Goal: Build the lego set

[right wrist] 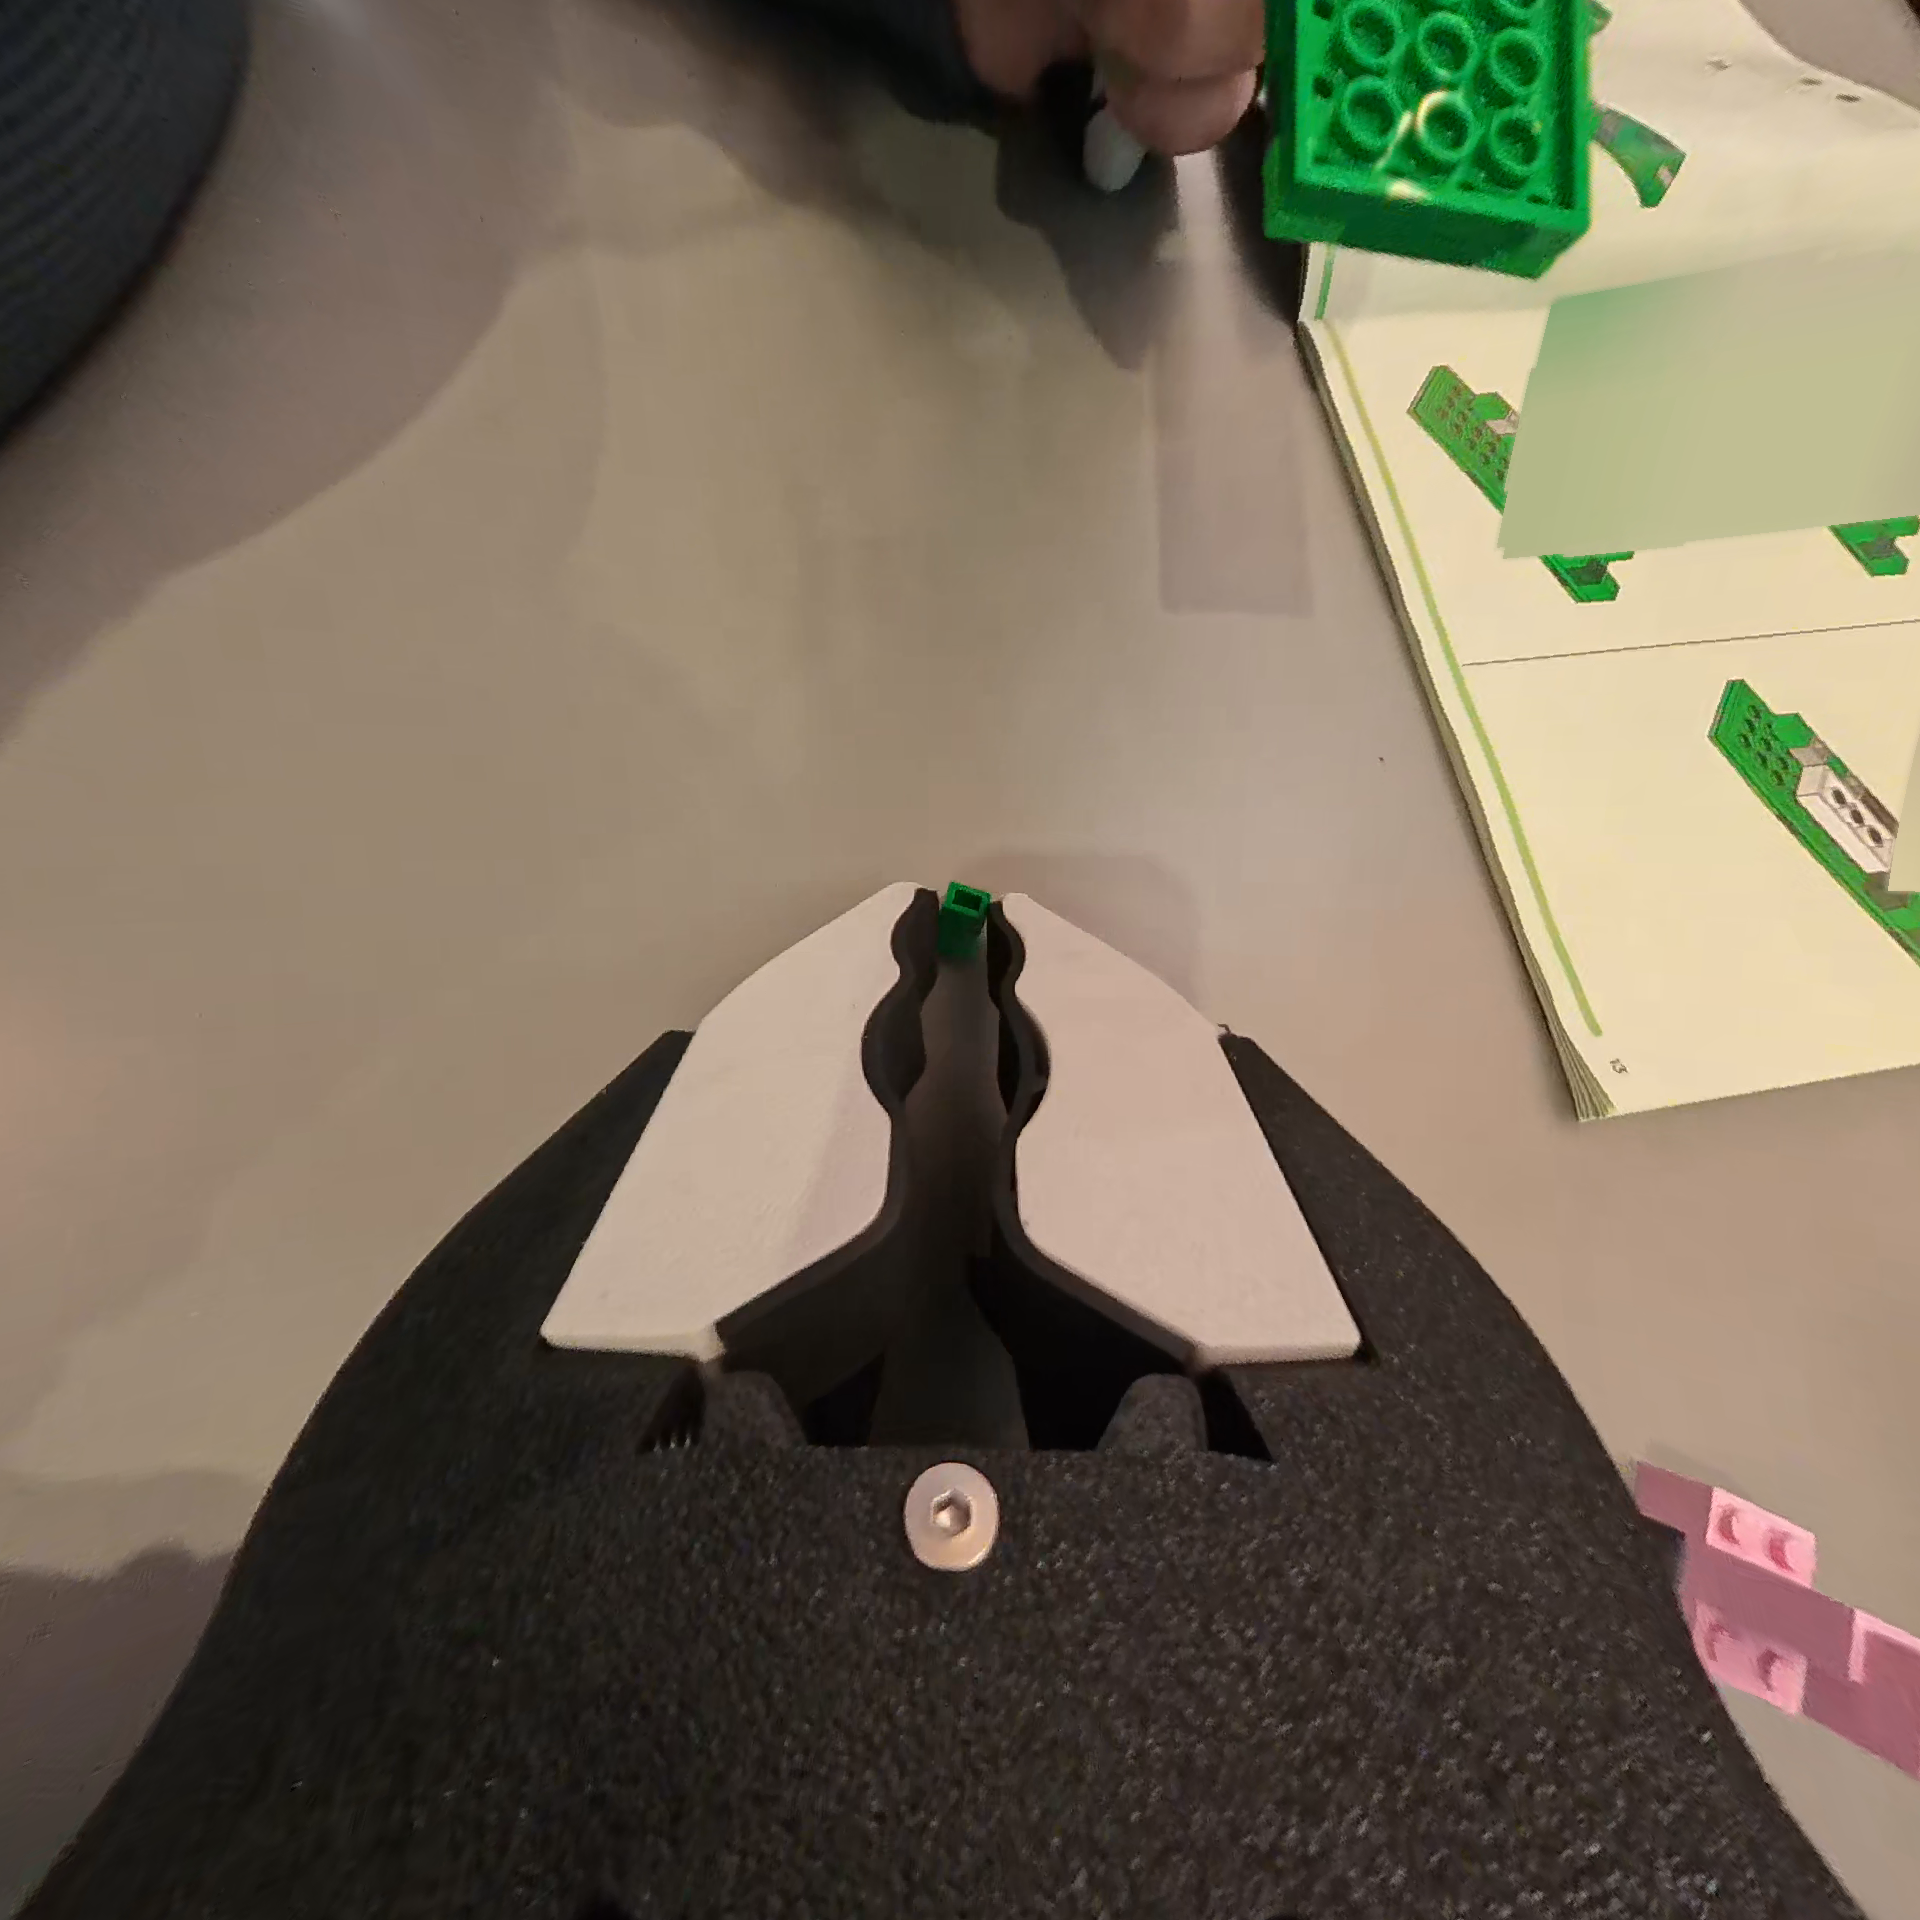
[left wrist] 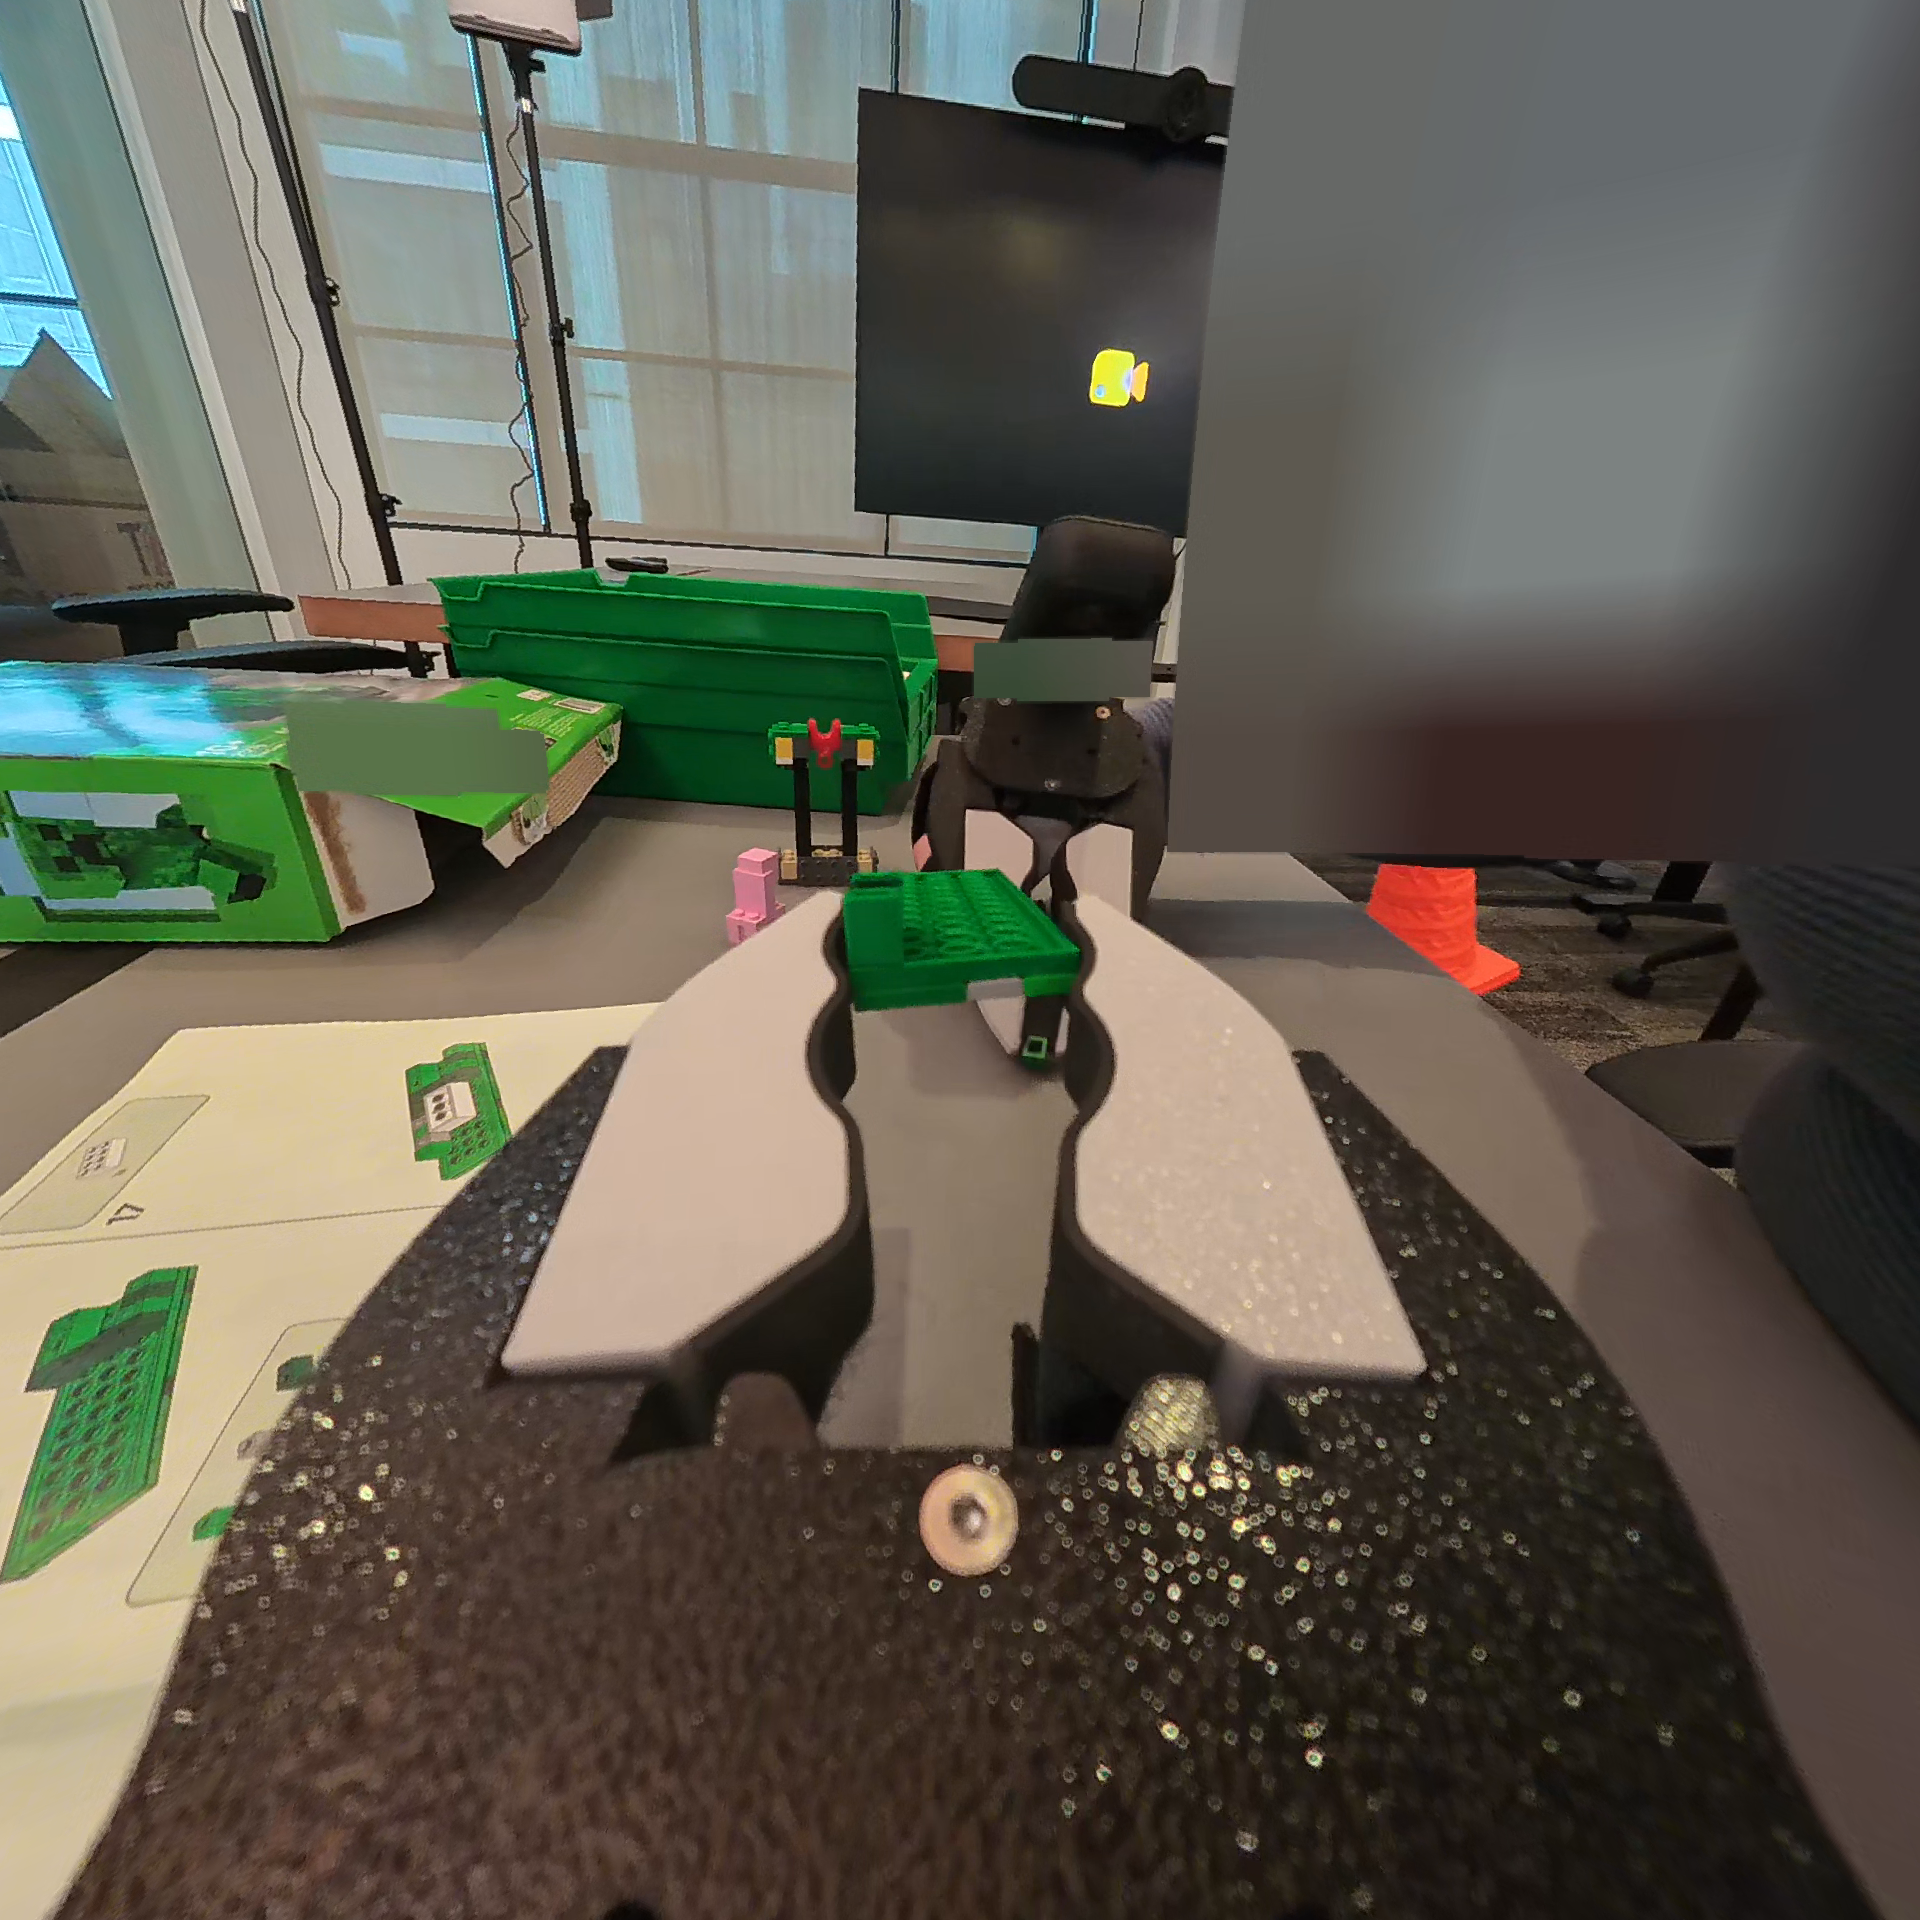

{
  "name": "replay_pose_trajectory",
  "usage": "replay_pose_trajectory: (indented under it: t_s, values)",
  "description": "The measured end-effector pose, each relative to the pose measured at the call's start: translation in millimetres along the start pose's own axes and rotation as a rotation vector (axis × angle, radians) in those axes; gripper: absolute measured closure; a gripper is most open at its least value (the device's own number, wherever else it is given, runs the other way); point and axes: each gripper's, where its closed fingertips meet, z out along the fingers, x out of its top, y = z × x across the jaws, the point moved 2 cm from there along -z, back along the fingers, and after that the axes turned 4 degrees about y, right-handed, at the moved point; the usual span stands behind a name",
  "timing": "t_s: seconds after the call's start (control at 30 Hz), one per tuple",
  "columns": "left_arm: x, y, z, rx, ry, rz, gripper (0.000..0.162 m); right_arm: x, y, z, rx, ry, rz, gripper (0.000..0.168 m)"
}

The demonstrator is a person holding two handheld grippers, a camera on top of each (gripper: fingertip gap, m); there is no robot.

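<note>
1. Seen only from the left wrist view: grey table (left wrist: 540,935) carrying stacked green trays (left wrist: 707,665), an opened green set box (left wrist: 208,821) lying at far left, a dark wall screen (left wrist: 1018,312) behind, an orange cone (left wrist: 1434,920) on the floor at right.
2. Open instruction booklet (right wrist: 1683,935) lying flat, visible in both views; page drawings clearer from the right wrist view.
3. Left gripper (left wrist: 961,940) clamped narrow on a green studded plate assembly (left wrist: 956,935), held above the table; same assembly's hollow underside (right wrist: 1429,125) shown only in the right wrist view, top right.
4. Black-and-green post frame (left wrist: 824,800) upright beyond, pink pig figure (left wrist: 755,894) just beside.
5. Right gripper (right wrist: 961,914) pinched nearly closed on a tiny green brick (right wrist: 961,920) at the fingertips, above bare tabletop.
</note>
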Motion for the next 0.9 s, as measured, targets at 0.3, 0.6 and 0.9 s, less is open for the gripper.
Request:
replay_pose_trajectory:
  t_s: [0.3, 0.6, 0.9]
  values:
    - [-0.5, 0.4, 0.5, -0.006, -0.005, -0.003, 0.125, -4.2, -0.7, -5.9, -0.010, -0.002, 0.009, 0.159]
    - [-0.6, 0.6, 0.3, -0.009, -0.006, -0.006, 0.126, -7.2, -3.8, -7.4, -0.016, -0.029, 0.042, 0.159]
    - [-1.0, 0.9, 0.5, -0.013, -0.010, -0.007, 0.125, -8.4, -8.3, -10.4, -0.057, -0.030, 0.018, 0.159]
